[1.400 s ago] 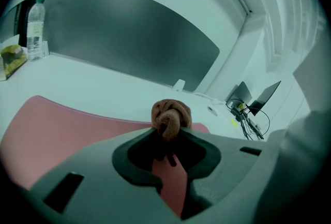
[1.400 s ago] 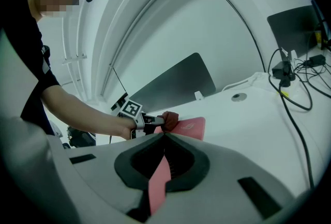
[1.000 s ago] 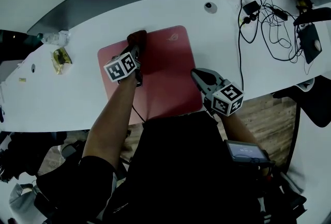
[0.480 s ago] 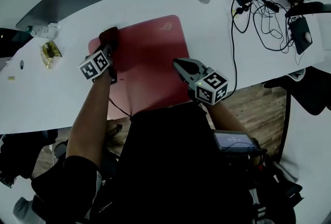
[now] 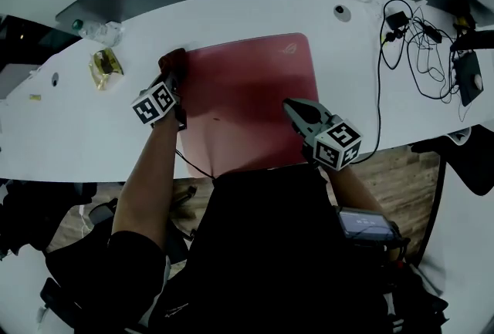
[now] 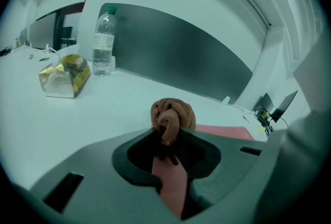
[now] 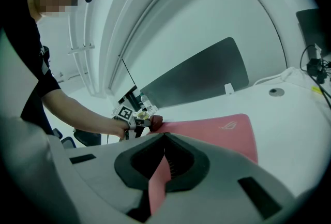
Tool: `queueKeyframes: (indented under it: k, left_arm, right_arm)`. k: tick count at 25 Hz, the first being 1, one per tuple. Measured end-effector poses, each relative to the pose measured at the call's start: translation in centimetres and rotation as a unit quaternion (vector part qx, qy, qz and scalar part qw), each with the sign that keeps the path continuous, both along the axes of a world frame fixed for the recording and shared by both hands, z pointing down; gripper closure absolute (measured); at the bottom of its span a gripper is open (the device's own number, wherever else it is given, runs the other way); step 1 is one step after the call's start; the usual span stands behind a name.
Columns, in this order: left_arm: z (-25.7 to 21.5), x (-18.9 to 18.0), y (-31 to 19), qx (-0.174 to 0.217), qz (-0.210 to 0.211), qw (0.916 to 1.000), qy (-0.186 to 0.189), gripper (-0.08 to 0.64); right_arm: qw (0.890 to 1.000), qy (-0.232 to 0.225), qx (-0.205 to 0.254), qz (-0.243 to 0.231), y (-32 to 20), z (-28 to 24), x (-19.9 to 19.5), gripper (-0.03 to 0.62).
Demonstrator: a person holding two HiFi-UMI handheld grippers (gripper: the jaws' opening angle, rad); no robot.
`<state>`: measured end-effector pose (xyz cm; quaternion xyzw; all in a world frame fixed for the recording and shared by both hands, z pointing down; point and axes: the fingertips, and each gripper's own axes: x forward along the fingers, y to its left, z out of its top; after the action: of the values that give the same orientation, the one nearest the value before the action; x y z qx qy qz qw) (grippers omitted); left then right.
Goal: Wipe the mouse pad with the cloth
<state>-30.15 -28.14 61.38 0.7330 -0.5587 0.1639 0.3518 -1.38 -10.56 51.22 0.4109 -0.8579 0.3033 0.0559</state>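
White desk [image 5: 231, 8], mouse pad [image 5: 247, 86] far-left corner: L hand-held gripper [image 5: 175, 79] tight on cloth [image 5: 171, 61]; R hand-held gripper [image 5: 294, 108] closed.

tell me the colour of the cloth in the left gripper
Brown cloth, clearest in the left gripper view.

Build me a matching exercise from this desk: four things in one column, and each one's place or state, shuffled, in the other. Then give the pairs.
Things
1. cloth
2. mouse pad
3. water bottle
4. cables

Places or states
A. tangled at the right end of the desk
B. bunched up and pinched in the left claw
C. standing upright beside a crumpled gold packet
D. lying flat, red, in the middle of the desk

Pairs: 1-B, 2-D, 3-C, 4-A
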Motion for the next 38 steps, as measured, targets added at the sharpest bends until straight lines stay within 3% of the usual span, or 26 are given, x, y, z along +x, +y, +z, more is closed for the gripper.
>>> queueKeyframes:
  k: [6, 11, 18, 28, 38]
  left_arm:
    - [-0.2, -4.4, 0.7, 0.006, -0.032, 0.9994, -0.013, 0.465]
    - [-1.9, -5.7, 2.4, 0.038, -0.036, 0.9984, -0.018, 0.465]
    - [-5.0, -1.7, 9.3, 0.081, -0.002, 0.9957, 0.045, 0.465]
    - [-9.8, 5.0, 18.3, 0.126, 0.039, 0.9902, 0.047, 0.465]
    - [-11.4, 11.4, 24.1, 0.145, 0.079, 0.9848, 0.054, 0.465]
  right_arm:
    - [1.000, 0.001, 0.004, -0.004, 0.3, -0.2, -1.7, 0.566]
    - [1.000, 0.001, 0.019, -0.013, 0.0, -0.5, -1.9, 0.566]
    - [0.999, 0.007, 0.040, -0.030, 0.0, -1.0, -1.2, 0.566]
    - [0.996, 0.004, 0.067, -0.061, 3.1, -2.3, 1.3, 0.566]
    - [0.993, 0.004, 0.092, -0.073, 6.8, -3.4, 3.3, 0.566]
